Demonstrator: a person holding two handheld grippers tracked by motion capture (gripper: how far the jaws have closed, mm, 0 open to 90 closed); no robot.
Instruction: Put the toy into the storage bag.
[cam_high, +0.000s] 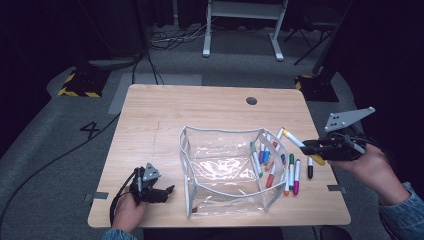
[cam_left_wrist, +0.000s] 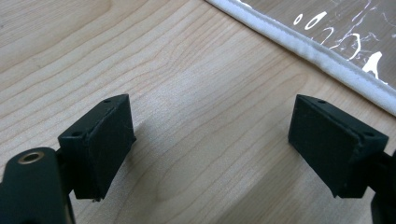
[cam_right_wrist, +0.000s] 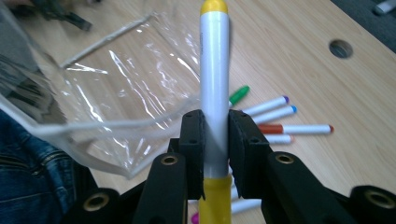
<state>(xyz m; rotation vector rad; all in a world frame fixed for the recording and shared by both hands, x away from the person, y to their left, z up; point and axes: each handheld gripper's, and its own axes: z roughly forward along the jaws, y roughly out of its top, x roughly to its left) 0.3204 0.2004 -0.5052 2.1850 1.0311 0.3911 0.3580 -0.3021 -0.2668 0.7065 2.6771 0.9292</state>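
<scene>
- Readable writing: a black "4" (cam_high: 91, 129) is marked on the grey floor off the table's left edge; no print on the marker barrels can be made out.
- The right gripper (cam_right_wrist: 215, 128) has its two black jaws clamped together on a yellow marker (cam_right_wrist: 214, 88): a smooth, round white plastic barrel with a yellow cap at one end and a yellow end plug at the other.
- In the high view the yellow marker (cam_high: 299, 144) is held above the table near its right edge, just right of the pouch; its long axis runs on a slant, one end up and left toward the pouch's far right corner, the yellow cap down and right by the right gripper (cam_high: 312, 147).
- The clear pouch (cam_high: 225, 167) stands open in the middle of the table toward the near edge: glossy, crinkled transparent plastic, boxy in shape, trimmed with white fabric piping (cam_left_wrist: 327, 56).
- Loose markers (cam_high: 292, 175) lie beside the pouch's right wall, some seen through it, caps green, blue, purple, orange, pink and black, mostly with long axes running near-to-far.
- The left gripper (cam_high: 159, 192) rests by the near left corner; its jaws stand apart with bare wood between the matte, foam-like pads (cam_left_wrist: 109, 140).
- The table (cam_high: 165, 110) is pale wood with visible grain, rounded corners and a round cable hole (cam_high: 251, 100) near the far edge.
</scene>
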